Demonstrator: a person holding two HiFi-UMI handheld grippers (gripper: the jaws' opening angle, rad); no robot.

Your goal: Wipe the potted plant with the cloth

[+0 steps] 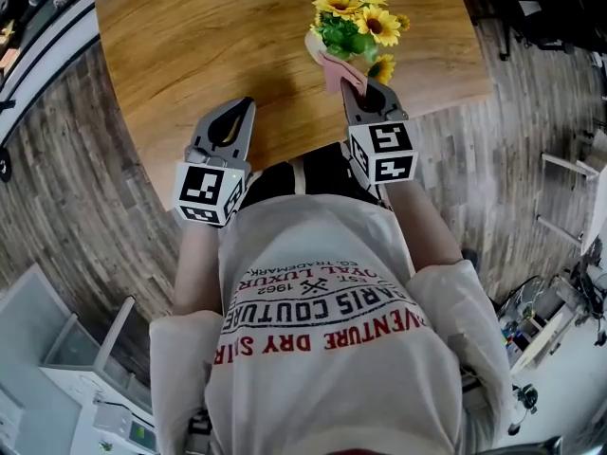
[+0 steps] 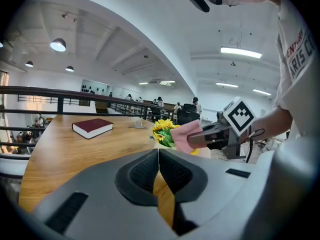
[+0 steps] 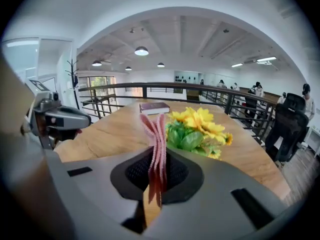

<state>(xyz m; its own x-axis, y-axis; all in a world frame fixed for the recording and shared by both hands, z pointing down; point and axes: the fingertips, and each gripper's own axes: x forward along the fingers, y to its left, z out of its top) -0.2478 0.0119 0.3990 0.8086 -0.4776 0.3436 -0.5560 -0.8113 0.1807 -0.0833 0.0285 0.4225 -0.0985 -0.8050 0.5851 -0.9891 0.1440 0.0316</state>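
Held in the right claw [image 1: 366,91], clenched: a folded pink cloth [image 3: 156,136], folds standing upright between the jaws. Empty and clenched, jaws pressed together: the left claw [image 1: 241,110], at the near edge of the worktop [image 1: 209,36], well apart from the plant. Task item: potted plant [image 1: 353,28], yellow sunflower-like blooms and green leaves in a pale pot, upright near the worktop's right edge, directly ahead of the right claw. Cloth just beside the pot and lower leaves; contact not to be told from these views. Progress, as judged: cloth in hand and at the plant; wiping of leaves, blooms and pot barely begun or not yet begun, most of it left. Surface: rounded light-wood worktop, bare apart from the plant and a dark red book [image 2: 92,127] at the far side. Room: open upper gallery with a dark railing [image 3: 200,87], grey plank floor [image 1: 85,159], white ceiling with round lamps and strip lights, people and office chairs in the distance.
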